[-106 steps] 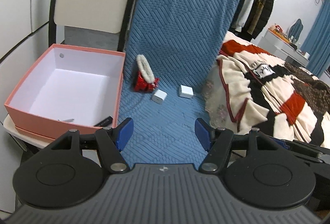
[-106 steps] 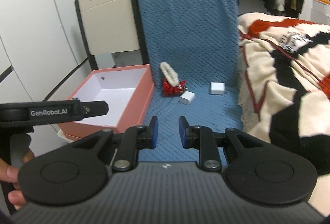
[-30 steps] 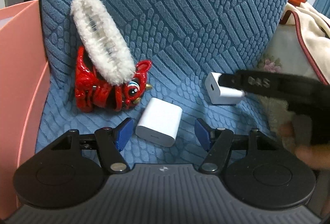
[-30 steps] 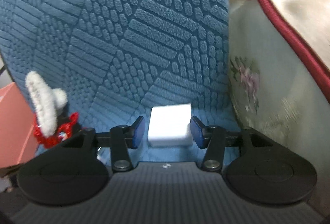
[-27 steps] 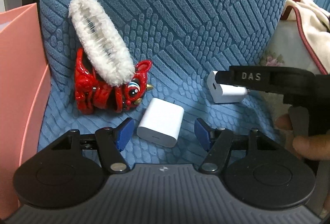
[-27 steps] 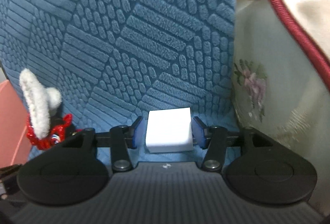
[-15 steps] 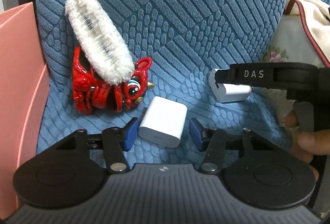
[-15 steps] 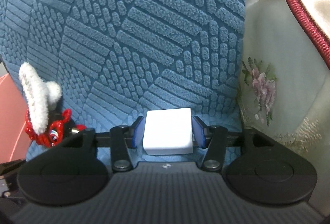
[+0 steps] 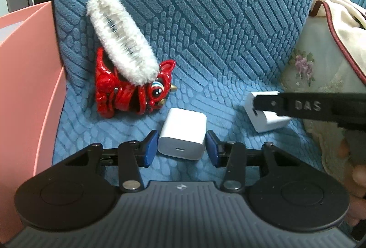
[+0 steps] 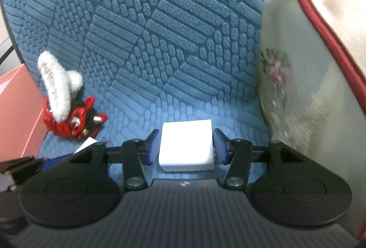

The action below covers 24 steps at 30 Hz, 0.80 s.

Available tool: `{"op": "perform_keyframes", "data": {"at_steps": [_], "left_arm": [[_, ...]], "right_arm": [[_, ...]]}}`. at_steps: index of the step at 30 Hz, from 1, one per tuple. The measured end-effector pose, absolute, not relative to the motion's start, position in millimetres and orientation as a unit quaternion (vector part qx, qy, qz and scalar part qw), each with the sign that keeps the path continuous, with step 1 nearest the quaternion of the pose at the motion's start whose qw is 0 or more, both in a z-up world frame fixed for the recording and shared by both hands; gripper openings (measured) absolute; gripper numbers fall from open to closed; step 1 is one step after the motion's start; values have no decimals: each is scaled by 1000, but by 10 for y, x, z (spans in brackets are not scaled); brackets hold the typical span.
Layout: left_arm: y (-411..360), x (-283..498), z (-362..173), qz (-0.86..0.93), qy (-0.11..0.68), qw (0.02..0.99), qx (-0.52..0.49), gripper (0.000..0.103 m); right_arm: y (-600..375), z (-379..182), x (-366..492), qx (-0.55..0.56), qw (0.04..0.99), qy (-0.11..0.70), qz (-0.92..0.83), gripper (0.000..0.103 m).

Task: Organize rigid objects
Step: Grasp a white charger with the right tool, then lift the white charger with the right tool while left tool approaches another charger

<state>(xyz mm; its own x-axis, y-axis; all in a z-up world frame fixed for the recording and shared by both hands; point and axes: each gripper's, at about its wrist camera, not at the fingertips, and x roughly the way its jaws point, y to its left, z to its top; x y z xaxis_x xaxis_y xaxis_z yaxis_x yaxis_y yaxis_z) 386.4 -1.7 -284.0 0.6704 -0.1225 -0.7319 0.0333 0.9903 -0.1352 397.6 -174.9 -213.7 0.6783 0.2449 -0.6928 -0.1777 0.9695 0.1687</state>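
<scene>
A flat white charger (image 9: 183,133) lies on the blue quilted chair seat (image 9: 205,30). My left gripper (image 9: 181,149) is closing on it, and both blue pads meet its sides. A second, cube-shaped white charger (image 10: 186,145) sits between the pads of my right gripper (image 10: 186,147), which is shut on it. In the left wrist view that cube charger (image 9: 267,117) tilts under the right gripper's black finger (image 9: 297,106). A red lion figure (image 9: 128,97) with a fluffy white hair clip (image 9: 121,42) leaning on it stands just beyond the flat charger.
A pink box (image 9: 27,88) borders the seat on the left. A cream blanket with dark red trim (image 10: 320,65) crowds the seat's right edge. A person's hand (image 9: 356,177) holds the right gripper. The chair back rises behind the objects.
The left jaws have closed in from wide apart until they touch the flat charger. The right gripper has shifted and lifted slightly with the cube charger, which now tilts.
</scene>
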Motion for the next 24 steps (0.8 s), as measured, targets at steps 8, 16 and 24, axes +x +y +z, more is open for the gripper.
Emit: {"op": "perform_keyframes", "data": {"at_steps": [8, 16, 24], "left_arm": [[-44, 3524, -2755, -60, 405, 910, -60, 50], [-119, 3011, -2686, -70, 412, 907, -47, 50], [-180, 2676, -2672, -75, 421, 903, -32, 50]], "right_arm": [[-1835, -2093, 3656, 41, 909, 397, 119, 53], [-1934, -2077, 3082, 64, 897, 425, 101, 53], [-1913, -2114, 2944, 58, 889, 446, 91, 53]]}}
